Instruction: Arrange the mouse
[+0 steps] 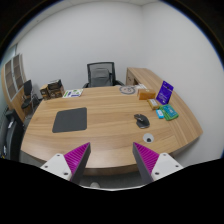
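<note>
On the left of the wooden desk (100, 135) lies a dark mouse pad (71, 120), flat and bare, probably the place meant for the mouse. Near the middle, the gripper (111, 160) hovers at the near edge, its fingers spread wide with nothing between them, apparently held back to survey before reaching. Right of centre sits the mouse (142, 120), well apart from the pad and beyond the right finger. Further right lie a stack of books (167, 112) and a purple box (165, 92); an office chair (100, 73) stands at the far side. Nothing blocks the path from mouse to pad.
</note>
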Tool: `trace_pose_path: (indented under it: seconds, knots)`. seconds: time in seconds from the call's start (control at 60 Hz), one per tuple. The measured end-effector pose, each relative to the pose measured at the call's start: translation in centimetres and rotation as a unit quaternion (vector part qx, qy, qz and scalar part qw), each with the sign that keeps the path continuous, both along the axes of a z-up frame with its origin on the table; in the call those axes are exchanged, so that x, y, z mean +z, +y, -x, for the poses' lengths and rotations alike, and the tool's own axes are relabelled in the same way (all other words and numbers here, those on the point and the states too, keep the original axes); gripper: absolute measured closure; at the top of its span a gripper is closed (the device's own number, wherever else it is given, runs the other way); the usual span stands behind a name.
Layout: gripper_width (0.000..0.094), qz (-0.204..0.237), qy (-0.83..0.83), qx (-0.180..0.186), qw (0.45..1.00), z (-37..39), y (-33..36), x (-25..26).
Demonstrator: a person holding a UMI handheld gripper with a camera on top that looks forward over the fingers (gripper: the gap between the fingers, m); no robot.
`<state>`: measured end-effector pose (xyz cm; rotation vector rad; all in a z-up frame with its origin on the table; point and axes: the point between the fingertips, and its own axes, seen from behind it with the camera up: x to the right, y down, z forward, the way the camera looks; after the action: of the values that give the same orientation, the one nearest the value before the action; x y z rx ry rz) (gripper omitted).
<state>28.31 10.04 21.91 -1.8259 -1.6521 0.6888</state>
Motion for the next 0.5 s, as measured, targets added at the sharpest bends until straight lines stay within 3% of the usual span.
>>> trace_pose_path:
  seconds: [0.5]
  knots:
    - [0.0077,-0.023,0.011,-0.008,1.000,-1.8,9.1,-1.5]
